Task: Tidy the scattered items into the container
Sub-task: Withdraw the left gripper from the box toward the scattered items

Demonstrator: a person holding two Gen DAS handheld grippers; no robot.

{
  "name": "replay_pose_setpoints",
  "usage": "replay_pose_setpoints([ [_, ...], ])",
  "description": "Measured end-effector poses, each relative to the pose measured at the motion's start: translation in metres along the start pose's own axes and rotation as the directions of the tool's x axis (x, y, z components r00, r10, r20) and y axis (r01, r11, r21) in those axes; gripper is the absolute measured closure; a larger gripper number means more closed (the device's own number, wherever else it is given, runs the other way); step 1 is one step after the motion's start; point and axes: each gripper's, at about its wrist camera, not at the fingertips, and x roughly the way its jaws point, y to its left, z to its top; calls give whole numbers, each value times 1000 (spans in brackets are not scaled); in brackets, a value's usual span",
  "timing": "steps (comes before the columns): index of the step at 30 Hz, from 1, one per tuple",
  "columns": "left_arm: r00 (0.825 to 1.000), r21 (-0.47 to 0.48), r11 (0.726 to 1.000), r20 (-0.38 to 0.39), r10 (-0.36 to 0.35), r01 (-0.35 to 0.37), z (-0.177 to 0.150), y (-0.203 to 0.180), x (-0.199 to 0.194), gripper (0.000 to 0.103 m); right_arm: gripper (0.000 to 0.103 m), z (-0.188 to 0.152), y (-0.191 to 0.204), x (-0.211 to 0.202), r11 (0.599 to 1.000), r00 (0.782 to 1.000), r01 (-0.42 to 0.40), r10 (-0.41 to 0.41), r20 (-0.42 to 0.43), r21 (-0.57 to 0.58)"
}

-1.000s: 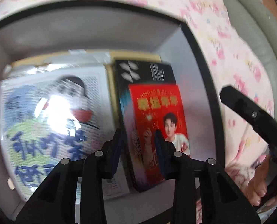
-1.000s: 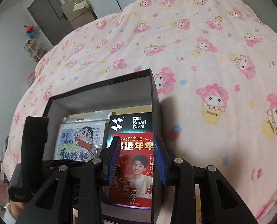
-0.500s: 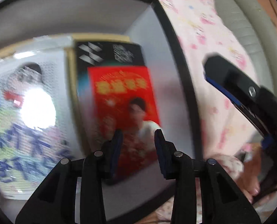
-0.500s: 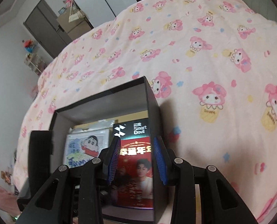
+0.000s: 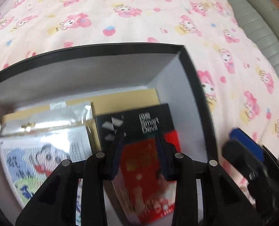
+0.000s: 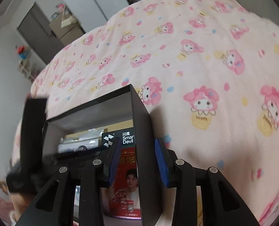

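A black box with pale inner walls sits on the bed. Inside it lie a clear bag with a cartoon print, a black "Smart Devil" carton and a red packet with a person's picture. My left gripper hovers over the red packet, open by a narrow gap with nothing pinched. My right gripper straddles the box's right wall. It is open and its left pad stays clear of the wall. The red packet shows behind it.
A pink cartoon-print blanket covers the bed all around the box. A flat brown carton lies under the items. A grey padded edge runs along the far right. A door and shelves stand beyond the bed.
My left gripper has drawn back and swung, so the box's far rim and the blanket beyond now show. The right gripper has stayed over the right wall.
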Motion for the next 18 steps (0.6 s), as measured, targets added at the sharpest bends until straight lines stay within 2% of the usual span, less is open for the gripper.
replay_pose_setpoints([
  [3, 999, 29, 999, -17, 32, -32, 4, -1, -1, 70, 70, 1, -3, 3, 1000, 1000, 19, -19, -4, 3],
  [5, 999, 42, 999, -40, 15, -13, -5, -4, -2, 70, 70, 0, -5, 5, 1000, 1000, 25, -25, -13, 2],
  [7, 1000, 74, 997, -19, 10, -9, -12, -7, -4, 70, 70, 0, -5, 6, 1000, 1000, 16, -15, -24, 5],
  [8, 999, 71, 997, -27, -28, 30, -14, -6, -5, 70, 70, 0, -5, 6, 1000, 1000, 9, -9, -28, 7],
  [10, 990, 8, 991, -45, -132, 132, -17, 4, -9, 70, 70, 0, 0, 4, 1000, 1000, 2, -2, -22, -4],
  [16, 981, -44, 988, 136, -141, 148, -57, 24, -69, 69, 70, -8, 6, -17, 999, 999, 32, -31, 40, -29],
  [18, 975, -36, 992, 192, -110, 119, -70, 24, -95, 69, 70, -11, 12, -28, 998, 997, 41, -38, 63, -44],
])
